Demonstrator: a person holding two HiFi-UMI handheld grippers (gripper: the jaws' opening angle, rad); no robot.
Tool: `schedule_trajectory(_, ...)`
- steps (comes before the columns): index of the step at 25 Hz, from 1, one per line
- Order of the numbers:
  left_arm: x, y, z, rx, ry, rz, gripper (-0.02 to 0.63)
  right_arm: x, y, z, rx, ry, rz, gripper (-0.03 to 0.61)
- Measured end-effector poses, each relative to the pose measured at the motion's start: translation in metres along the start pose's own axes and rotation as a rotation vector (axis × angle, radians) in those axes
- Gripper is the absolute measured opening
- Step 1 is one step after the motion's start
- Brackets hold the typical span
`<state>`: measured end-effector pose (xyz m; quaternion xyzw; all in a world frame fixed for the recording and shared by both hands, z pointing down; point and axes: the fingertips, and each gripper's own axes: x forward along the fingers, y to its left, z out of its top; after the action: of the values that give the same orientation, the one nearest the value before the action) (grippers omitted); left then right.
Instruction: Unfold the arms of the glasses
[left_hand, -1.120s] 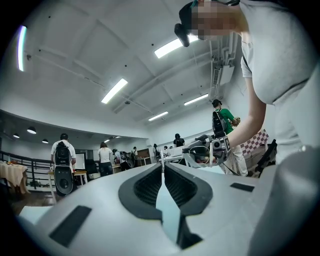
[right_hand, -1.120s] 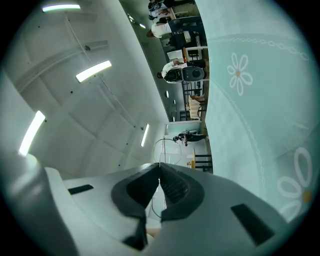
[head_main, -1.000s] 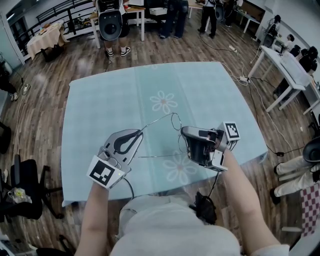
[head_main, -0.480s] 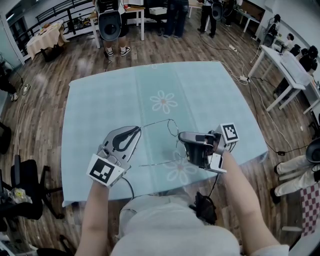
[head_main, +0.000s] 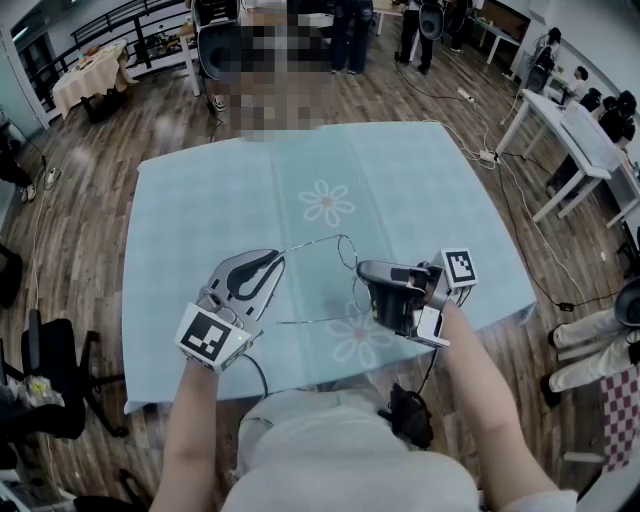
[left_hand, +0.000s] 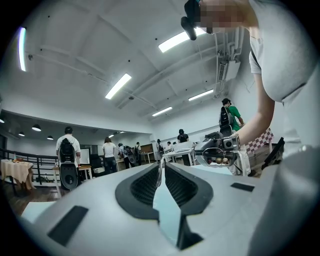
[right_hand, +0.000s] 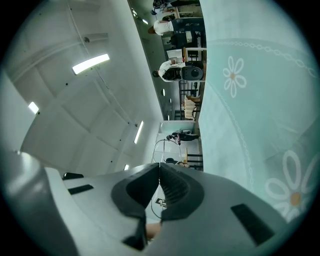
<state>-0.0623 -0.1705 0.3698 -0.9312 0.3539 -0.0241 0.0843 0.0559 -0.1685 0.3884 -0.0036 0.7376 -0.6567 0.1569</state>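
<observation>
Glasses (left_hand: 216, 155) between left claw (left_hand: 160, 165) and right claw (right_hand: 160, 167)

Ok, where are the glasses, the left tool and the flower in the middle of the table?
glasses (left_hand: 215, 156): left gripper view, on one lens.
left tool (head_main: 279, 259): head view, between its tips.
middle flower (head_main: 328, 203): head view, on its centre.
</observation>
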Motion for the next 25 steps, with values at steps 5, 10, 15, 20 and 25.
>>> schedule_trajectory(5,-0.001,0.0,-0.006,0.001,0.032,-0.001,0.106,0.0,0.0,0.002,-0.006,-0.02,0.004,0.011)
schedule_trajectory(10,-0.003,0.005,-0.009,-0.009,0.04,0.026,0.114,-0.001,0.001,0.005,-0.015,-0.039,0.014,0.011)
schedule_trajectory(15,-0.003,0.005,-0.014,-0.011,0.056,0.039,0.113,-0.001,0.002,0.002,-0.017,-0.036,0.028,0.011)
schedule_trajectory(20,-0.008,0.011,-0.02,-0.042,0.065,0.094,0.112,-0.002,0.004,-0.001,-0.016,-0.058,0.039,0.011)
schedule_trajectory(25,-0.015,0.015,-0.024,-0.039,0.069,0.165,0.112,-0.004,-0.001,0.001,-0.06,-0.122,0.017,0.011)
